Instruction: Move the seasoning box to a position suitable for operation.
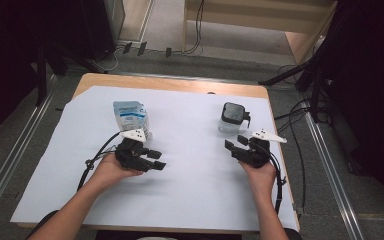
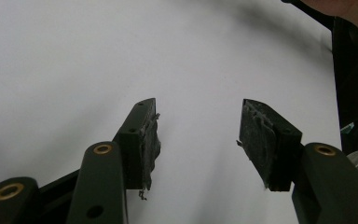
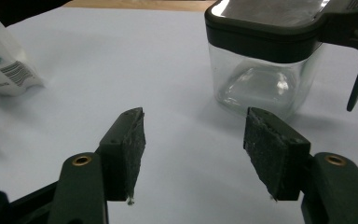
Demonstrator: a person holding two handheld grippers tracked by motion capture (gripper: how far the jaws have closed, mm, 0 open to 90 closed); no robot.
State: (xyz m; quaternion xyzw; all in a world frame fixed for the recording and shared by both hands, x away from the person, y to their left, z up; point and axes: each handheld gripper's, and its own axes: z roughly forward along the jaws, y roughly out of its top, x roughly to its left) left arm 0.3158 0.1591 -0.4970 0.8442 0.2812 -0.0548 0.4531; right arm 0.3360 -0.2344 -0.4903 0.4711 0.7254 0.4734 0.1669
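A wooden desk covered by a large white paper sheet carries two containers. Toward the far right stands a clear, square-sided plastic jar with a black lid and a black side handle; in the right gripper view the same jar shows see-through walls and base with nothing visible inside, its lid seated on top and its handle hanging down at the right. Toward the far left stands a white and blue soft pouch with printed labelling, upright and slightly tilted; its contents cannot be seen. In the right gripper view a lower corner of the pouch with a barcode shows at the left edge.

The left claw lies low over the paper in the person's left hand, just in front of the pouch and apart from it. Its jaws stand apart with only bare white paper between them, as the left gripper view shows, the worn pads touching nothing.

The right claw is held in the right hand, pointing toward the jar, which stands near, just beyond its tips. Its jaws are spread and hold nothing; the jar sits ahead and slightly to the right of the gap, untouched.
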